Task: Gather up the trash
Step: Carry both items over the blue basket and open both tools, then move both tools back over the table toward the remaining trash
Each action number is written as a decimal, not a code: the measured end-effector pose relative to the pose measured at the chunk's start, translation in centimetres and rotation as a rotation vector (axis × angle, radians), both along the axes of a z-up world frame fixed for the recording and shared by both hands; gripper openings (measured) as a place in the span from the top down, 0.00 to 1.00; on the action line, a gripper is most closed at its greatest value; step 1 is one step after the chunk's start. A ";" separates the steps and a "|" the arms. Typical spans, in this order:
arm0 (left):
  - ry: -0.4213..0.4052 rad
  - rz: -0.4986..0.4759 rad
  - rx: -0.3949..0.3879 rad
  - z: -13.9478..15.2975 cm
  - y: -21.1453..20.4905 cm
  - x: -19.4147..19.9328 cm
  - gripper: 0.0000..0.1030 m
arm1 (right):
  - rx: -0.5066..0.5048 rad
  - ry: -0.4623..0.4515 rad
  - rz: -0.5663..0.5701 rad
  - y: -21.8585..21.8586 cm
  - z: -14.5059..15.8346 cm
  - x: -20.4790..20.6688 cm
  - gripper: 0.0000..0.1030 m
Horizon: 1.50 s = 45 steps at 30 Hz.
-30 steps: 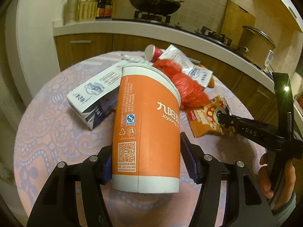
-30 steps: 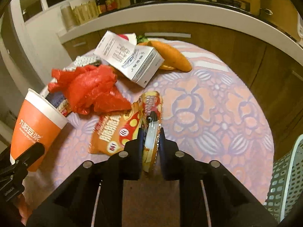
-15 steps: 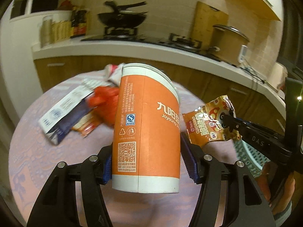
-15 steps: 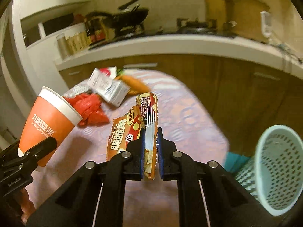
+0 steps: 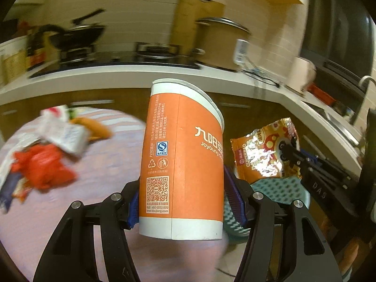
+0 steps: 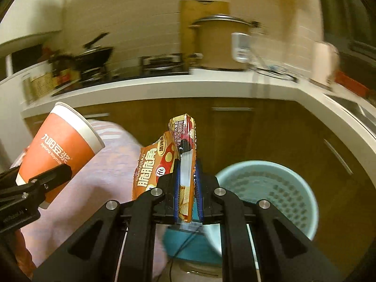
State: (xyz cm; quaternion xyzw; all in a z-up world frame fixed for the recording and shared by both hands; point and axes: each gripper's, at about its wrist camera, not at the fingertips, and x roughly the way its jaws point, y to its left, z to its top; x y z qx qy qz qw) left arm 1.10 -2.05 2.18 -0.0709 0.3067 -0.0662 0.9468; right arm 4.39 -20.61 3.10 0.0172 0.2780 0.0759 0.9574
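From the left wrist view, the left gripper (image 5: 185, 202) clamps its blue-padded fingers (image 5: 231, 197) on the lower part of a tall orange and white paper cup (image 5: 182, 155), which is held upright in the air above the near edge of the round table with a pale floral cloth (image 5: 103, 164); to the right, the crinkled orange foil snack bag (image 5: 265, 155) hangs from the other tool just above the pale blue perforated plastic basket (image 5: 277, 191), while a crumpled red plastic bag (image 5: 41, 166), a white carton (image 5: 62, 132) and an orange carrot-like thing (image 5: 94, 127) lie on the table, blurred. From the right wrist view, the right gripper (image 6: 186, 188) has its fingers drawn narrow, pinching the snack bag (image 6: 162, 164) by one edge so that it stands up between them, and the basket (image 6: 263, 188) sits on the floor below and to the right, its mouth open and apparently empty; the cup (image 6: 58, 150) leans at the left beside the table (image 6: 112, 171). The risks, as I judge them: the bag is light and held by a thin edge, so it could flutter past the rim if let go too far left or too high; the cup is gripped low, so it may tip in the pads; and both tools converging on one basket could knock together
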 end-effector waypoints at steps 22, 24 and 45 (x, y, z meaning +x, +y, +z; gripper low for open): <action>0.204 -0.238 0.014 -8.5 -13.9 7.5 0.43 | 0.076 0.312 -0.294 -14.2 -9.4 3.2 0.89; 0.217 -0.244 0.010 -8.7 -14.0 7.7 0.39 | 0.086 0.337 -0.292 -14.3 -9.8 3.7 0.88; 0.122 -0.149 -0.049 -4.5 -7.8 4.7 0.35 | 0.048 0.236 -0.188 -8.8 -5.2 2.7 0.63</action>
